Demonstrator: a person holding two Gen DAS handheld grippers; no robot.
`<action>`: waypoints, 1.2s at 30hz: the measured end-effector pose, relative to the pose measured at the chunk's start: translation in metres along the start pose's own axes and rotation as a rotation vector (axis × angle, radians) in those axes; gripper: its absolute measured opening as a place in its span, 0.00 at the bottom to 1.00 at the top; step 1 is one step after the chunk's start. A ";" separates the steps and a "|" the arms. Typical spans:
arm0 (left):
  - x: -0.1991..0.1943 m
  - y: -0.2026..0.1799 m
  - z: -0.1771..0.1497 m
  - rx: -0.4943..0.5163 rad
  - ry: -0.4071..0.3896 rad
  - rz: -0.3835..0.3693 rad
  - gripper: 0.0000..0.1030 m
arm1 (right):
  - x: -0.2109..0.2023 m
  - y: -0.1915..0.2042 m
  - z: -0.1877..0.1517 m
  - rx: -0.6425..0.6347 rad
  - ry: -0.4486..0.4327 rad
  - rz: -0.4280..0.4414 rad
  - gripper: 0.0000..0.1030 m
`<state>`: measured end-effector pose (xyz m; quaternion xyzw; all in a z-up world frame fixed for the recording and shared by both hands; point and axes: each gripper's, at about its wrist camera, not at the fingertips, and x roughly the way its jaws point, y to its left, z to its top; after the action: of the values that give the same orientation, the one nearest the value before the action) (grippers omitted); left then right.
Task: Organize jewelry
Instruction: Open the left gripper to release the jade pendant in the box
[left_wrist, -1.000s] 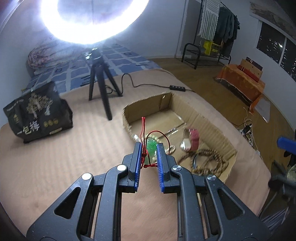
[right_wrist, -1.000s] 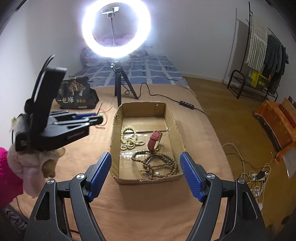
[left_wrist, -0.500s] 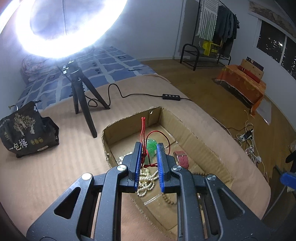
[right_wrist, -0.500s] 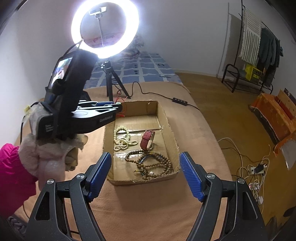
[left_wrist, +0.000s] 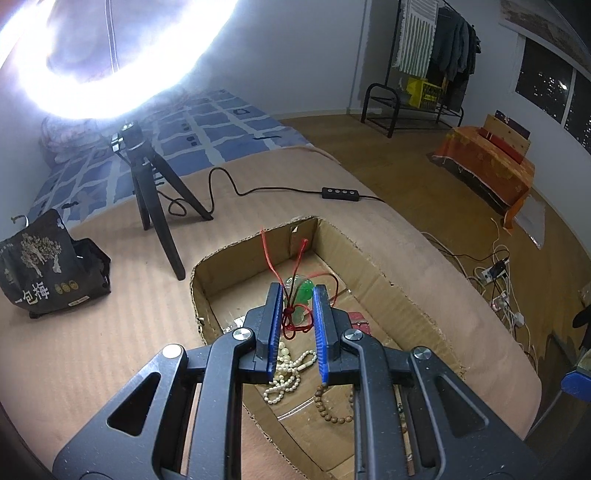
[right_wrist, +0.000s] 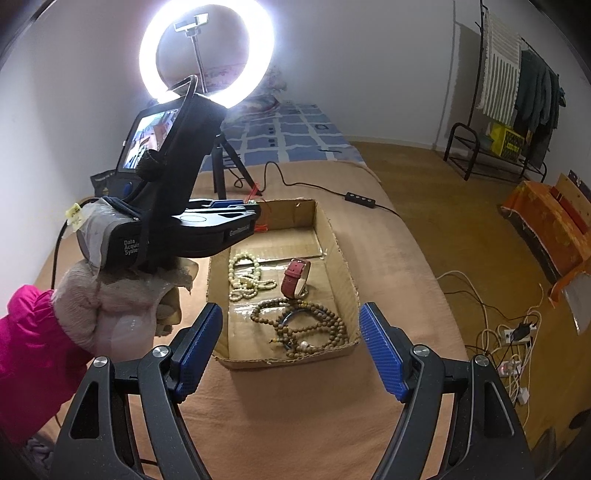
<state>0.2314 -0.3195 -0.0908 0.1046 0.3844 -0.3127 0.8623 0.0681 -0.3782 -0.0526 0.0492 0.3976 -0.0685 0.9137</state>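
- The cardboard box (right_wrist: 334, 258) lies on the tan bed (right_wrist: 314, 406), its long axis running away from the right tool (right_wrist: 290, 349) toward the ring light (right_wrist: 207, 55).
- The left tool (left_wrist: 297, 328), nearly closed, pinches a red-corded green pendant (left_wrist: 304, 291) above the box's far end.
- The right tool is spread wide, holding nothing, at the box's near end.

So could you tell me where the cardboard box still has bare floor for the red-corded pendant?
The far end of the cardboard box is bare, between its back wall and the pale bead strand. The near half is crowded: brown bead necklace and red watch. The left hand-held gripper holds the green pendant over that far end; the right hand-held gripper is open.
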 end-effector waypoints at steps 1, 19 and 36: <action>-0.001 -0.001 0.000 0.000 -0.002 0.001 0.14 | 0.000 0.000 0.000 -0.001 -0.001 0.001 0.74; -0.018 0.002 0.007 -0.014 -0.041 0.004 0.44 | 0.001 0.003 0.001 -0.006 -0.003 0.001 0.75; -0.088 0.019 -0.009 -0.022 -0.104 0.063 0.43 | -0.016 0.015 -0.002 -0.040 -0.043 -0.028 0.75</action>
<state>0.1924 -0.2605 -0.0340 0.0907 0.3391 -0.2862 0.8915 0.0585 -0.3622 -0.0417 0.0242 0.3798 -0.0743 0.9218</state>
